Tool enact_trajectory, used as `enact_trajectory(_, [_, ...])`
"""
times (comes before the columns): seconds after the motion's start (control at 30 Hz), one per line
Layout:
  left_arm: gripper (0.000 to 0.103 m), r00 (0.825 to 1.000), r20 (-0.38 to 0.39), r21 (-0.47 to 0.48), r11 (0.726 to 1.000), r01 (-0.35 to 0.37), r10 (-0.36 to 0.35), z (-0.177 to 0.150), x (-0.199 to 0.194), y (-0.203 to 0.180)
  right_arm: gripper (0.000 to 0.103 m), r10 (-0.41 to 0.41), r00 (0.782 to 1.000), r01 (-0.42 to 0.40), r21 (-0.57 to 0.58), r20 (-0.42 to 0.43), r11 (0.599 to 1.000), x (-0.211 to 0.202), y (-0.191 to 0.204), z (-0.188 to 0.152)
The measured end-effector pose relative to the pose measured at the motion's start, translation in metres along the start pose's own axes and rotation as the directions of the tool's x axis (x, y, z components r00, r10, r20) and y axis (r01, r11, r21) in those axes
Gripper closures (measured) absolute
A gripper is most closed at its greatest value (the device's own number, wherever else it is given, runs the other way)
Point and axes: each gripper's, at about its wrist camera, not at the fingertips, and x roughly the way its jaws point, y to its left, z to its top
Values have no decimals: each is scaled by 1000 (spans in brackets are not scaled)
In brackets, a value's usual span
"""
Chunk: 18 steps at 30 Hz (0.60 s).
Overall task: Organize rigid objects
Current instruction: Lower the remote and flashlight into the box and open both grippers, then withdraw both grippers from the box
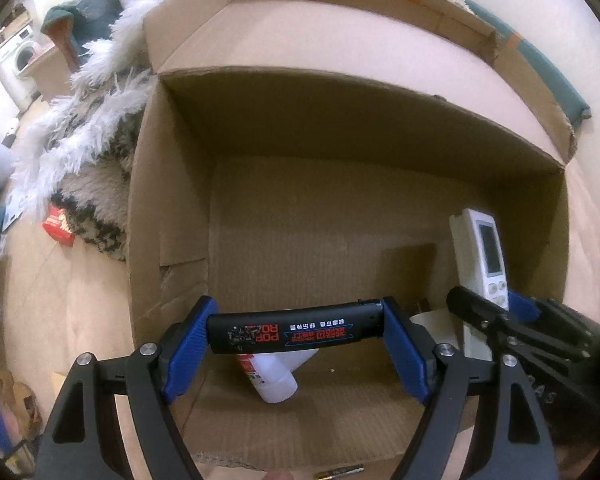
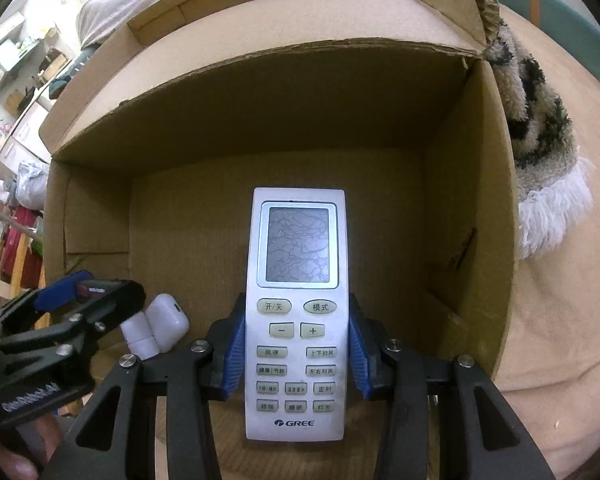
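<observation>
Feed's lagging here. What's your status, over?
Left gripper shut on black lighter, right gripper shut on remote. Both over cardboard box. White bottle below lighter.

Beige floor [image 1: 80, 280], shaggy white-and-black rug [image 1: 96, 184], washing machine [image 1: 22, 54], cluttered shelves [image 2: 4, 60]

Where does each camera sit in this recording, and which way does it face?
Left wrist: behind the left gripper, facing down into the cardboard box; it clamps a black tube; right gripper beside.
Right wrist: behind the right gripper, same box; it clamps the white remote; left gripper beside.
Shared: box, remote, both grippers.
</observation>
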Motion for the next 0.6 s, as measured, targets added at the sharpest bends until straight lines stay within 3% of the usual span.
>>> enact_trajectory(0.13, [20, 1000, 3, -27, 1000, 16, -16, -2, -1, -2, 57, 22, 1000, -22, 31, -11, 999, 0, -4, 1])
enact_trajectory(0.2, [8, 1000, 10, -38, 999, 27, -27, -2, -4, -2, 56, 26, 1000, -26, 25, 3, 999, -4, -4, 2])
enact_trajectory(0.27, [7, 1000, 19, -38, 999, 25, -24, -2, -8, -4, 48, 29, 999, -29, 4, 42, 1000, -11, 0, 4])
enact_trajectory(0.4, [4, 999, 40, -39, 999, 17, -16, -2, -16, -1, 42, 28, 995, -28, 8, 96, 1000, -23, 0, 7])
enact_trajectory(0.5, [4, 998, 68, -33, 999, 5, -2, -3, -25, -2, 16, -21, 992, 19, 19, 124, 1000, -25, -1, 9])
enact_trajectory(0.53, [4, 998, 70, -33, 999, 4, -2, -3, -27, -1, 10, -15, 992, 12, 28, 129, 1000, -26, -3, 9])
enact_trajectory(0.6, [4, 997, 78, -38, 999, 2, 1, -2, -31, -1, 10, 0, 992, -4, 35, 126, 999, -27, -5, 11])
